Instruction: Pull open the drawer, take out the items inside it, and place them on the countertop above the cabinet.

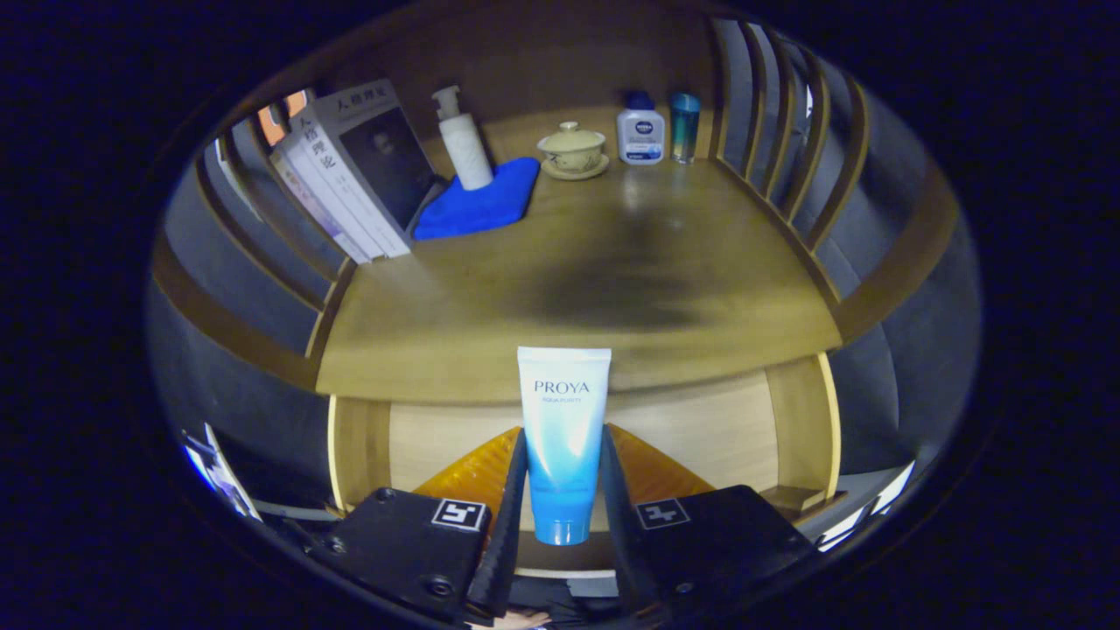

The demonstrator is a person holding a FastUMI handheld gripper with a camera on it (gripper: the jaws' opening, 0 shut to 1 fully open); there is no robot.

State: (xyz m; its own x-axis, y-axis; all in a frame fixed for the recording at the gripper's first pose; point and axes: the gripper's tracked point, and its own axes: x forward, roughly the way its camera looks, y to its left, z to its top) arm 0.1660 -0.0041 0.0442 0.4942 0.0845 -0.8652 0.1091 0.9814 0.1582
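My gripper (561, 490) is shut on a white-to-blue cosmetic tube (561, 429), which stands upright between the two black fingers (510, 516) with its blue cap down. Below and behind the tube lies the open drawer (420, 437), pale wood inside, with an orange item (468, 477) on its bottom partly hidden by the fingers. The wooden countertop (577, 289) spreads just beyond the tube's top edge, and the tube hangs in front of its front edge.
At the back of the countertop stand leaning books (350, 166), a white pump bottle (464, 144) on a blue cloth (481, 206), a lidded tea cup (572, 150), a small white lotion bottle (640, 131) and a teal tube (684, 127). Slatted wooden rails (787, 149) flank both sides.
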